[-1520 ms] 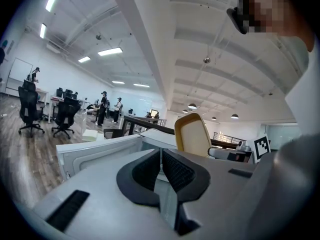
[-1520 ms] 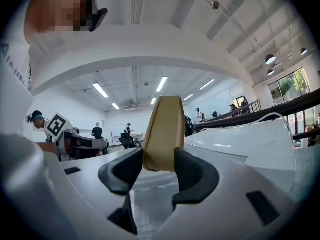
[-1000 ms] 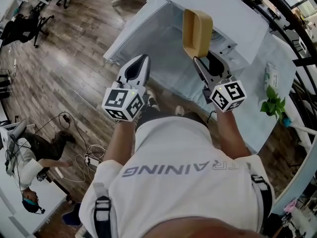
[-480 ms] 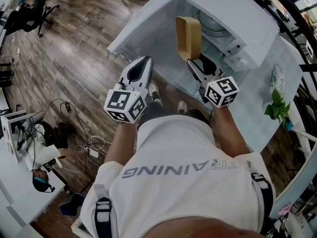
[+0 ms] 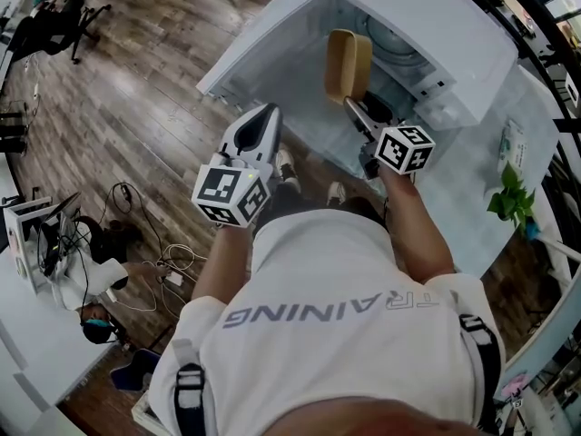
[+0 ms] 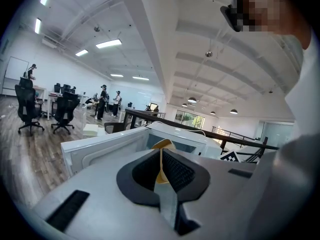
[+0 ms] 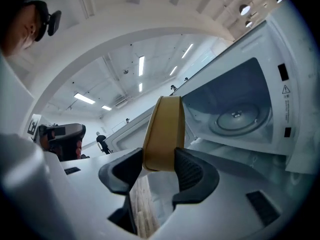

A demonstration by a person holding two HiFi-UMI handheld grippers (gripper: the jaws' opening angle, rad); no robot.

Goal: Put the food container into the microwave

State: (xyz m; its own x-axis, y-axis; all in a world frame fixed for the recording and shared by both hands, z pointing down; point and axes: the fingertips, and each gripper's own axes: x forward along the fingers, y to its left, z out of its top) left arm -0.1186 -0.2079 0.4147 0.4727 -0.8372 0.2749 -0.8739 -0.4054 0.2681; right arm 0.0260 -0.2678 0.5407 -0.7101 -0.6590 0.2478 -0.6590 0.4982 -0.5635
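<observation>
**Head view and both tool views.** Nearest the camera, the person's white shirt (image 5: pixel 336 334) fills the lower frame. It hides the front of the desk (image 5: pixel 472 175) that carries the microwave (image 5: pixel 436 25). We see both forearms stretched forward from the torso toward the microwave.

The left tool (image 5: pixel 263 116) is held short of the microwave, beside its open door (image 5: pixel 254 48), with wooden floor below it. In the left gripper view its two jaws lie pressed together with nothing between them. Only a hairline seam shows, and a sliver of tan appears beyond it.

The right tool (image 5: pixel 357 105) reaches further, to the mouth of the microwave. Its marker cube (image 5: pixel 404 148) covers part of its body from above. In the right gripper view we see its jaws clamped on one wall of the food container (image 7: pixel 164 129). The jaws are only as far apart as that wall is thick. The container stands on edge at the front of the open cavity, its lower rim hidden behind the pads.

Inside the microwave we make out the round turntable (image 7: pixel 235 118). A small plant (image 5: pixel 508 198) stands to the right of the microwave, cut off by the frame edge.
</observation>
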